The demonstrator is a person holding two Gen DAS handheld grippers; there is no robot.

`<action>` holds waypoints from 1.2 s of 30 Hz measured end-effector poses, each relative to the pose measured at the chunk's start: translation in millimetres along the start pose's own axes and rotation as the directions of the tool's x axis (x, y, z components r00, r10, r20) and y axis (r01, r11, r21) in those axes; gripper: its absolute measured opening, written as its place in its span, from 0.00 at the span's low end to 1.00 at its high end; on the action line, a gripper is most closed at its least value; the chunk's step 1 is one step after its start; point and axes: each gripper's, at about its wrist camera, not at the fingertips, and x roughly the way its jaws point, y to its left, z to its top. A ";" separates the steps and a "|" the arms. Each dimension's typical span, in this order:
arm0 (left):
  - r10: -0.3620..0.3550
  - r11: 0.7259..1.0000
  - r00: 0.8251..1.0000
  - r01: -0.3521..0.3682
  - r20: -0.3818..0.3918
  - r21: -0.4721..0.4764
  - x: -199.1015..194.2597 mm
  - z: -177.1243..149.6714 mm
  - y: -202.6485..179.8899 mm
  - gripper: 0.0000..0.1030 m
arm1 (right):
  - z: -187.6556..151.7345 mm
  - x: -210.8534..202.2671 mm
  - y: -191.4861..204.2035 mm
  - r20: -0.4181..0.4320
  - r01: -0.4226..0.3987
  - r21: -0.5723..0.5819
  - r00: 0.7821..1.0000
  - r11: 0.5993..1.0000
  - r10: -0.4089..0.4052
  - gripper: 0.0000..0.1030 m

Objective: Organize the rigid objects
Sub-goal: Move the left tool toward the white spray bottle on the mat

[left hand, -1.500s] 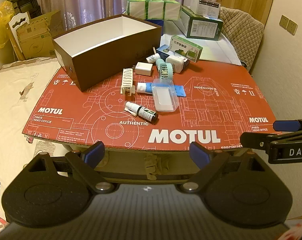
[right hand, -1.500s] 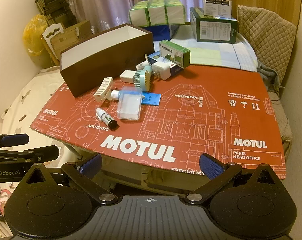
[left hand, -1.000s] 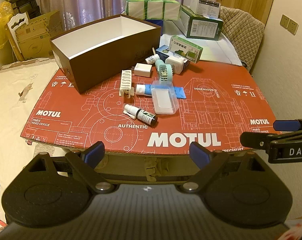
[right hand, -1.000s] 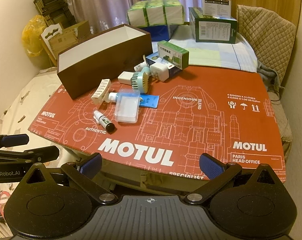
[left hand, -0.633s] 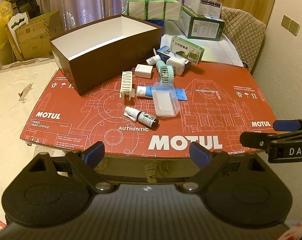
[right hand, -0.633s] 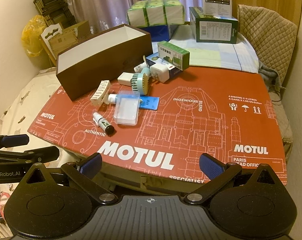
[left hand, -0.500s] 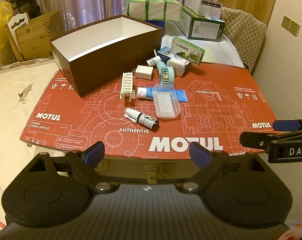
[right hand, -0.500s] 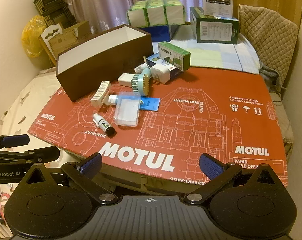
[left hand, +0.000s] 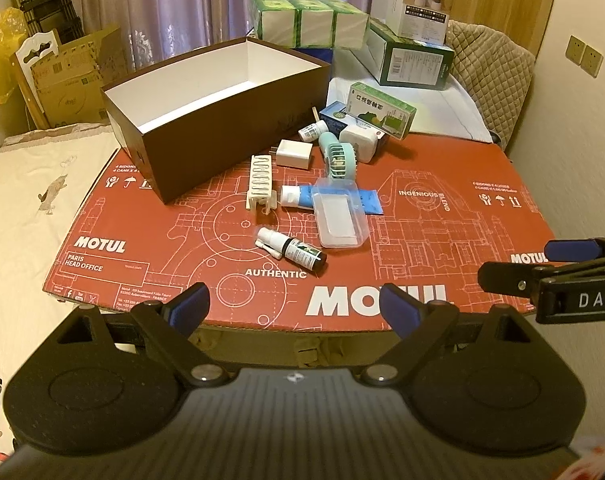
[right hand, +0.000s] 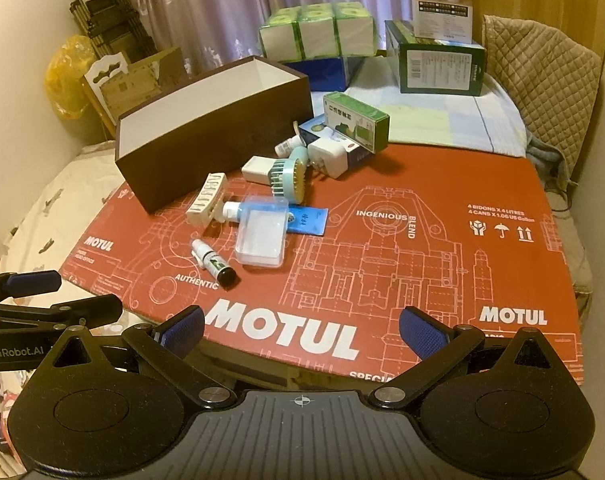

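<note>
- Step in hand, as I judge it: the very start – nothing picked, both grippers back at the near edge of the red cardboard sheet [left hand: 442, 216]
- My left gripper [left hand: 294, 306]: fingers spread wide, nothing between them; right gripper [right hand: 302, 330] same, wide apart & empty
- Brown box [left hand: 218, 120] sits at the far left of the sheet, open top, white inside; what I can see of the inside looks empty
- Loose items lie in a cluster just right of the box: small spray bottle [left hand: 292, 249] nearest me, clear plastic case [left hand: 339, 220] just beside it & lying over a blue tube [left hand: 298, 196], white clip [left hand: 261, 178] close to the box wall
- Further back: white charger [left hand: 292, 153], teal mini fan [left hand: 336, 156], green carton [left hand: 382, 110] propped on other bits
- Next move, prob: reach fwd w/ one gripper to the spray bottle – it's closest & lies clear of the rest; needs fingers set across its narrow body, not along it
- Then lift & carry left to the box; the case looks wide, may need a grip on its short side
</note>
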 end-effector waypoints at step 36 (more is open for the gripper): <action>0.053 0.993 0.990 -0.067 -0.134 -0.102 146.1 19.4 -1.9 0.83 | 32.9 91.4 -47.7 -0.118 0.039 0.024 0.992 0.999 -0.036 0.98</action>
